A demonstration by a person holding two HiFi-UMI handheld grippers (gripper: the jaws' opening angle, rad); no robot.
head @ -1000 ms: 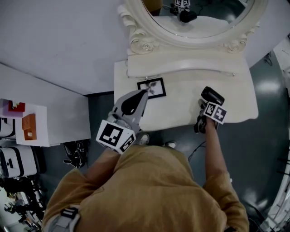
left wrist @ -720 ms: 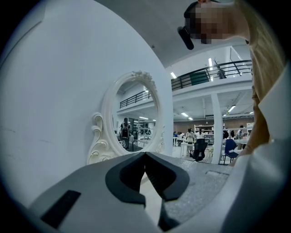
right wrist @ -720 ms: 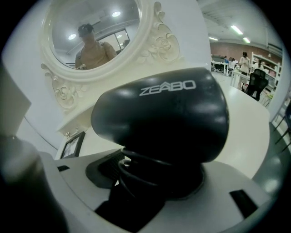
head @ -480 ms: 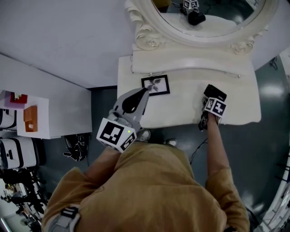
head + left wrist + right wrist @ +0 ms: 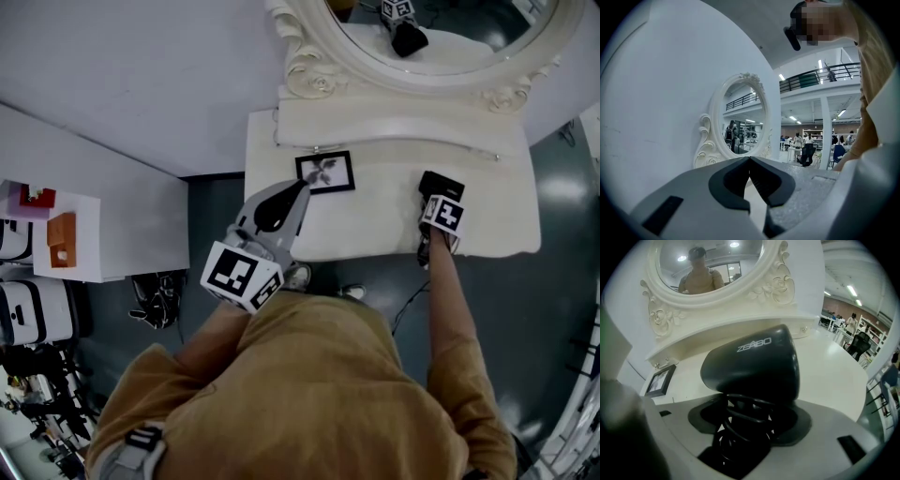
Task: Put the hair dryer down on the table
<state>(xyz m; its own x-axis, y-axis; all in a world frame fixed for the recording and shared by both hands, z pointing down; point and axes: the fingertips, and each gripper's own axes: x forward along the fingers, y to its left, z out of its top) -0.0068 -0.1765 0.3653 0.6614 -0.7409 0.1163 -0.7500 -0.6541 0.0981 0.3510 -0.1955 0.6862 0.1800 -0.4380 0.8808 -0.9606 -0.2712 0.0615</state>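
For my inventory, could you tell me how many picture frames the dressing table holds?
1: the picture frame at the table's left rear, by the mirror; little is hidden.

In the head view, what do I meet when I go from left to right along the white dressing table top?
left gripper → framed picture → black hair dryer, held in the right gripper
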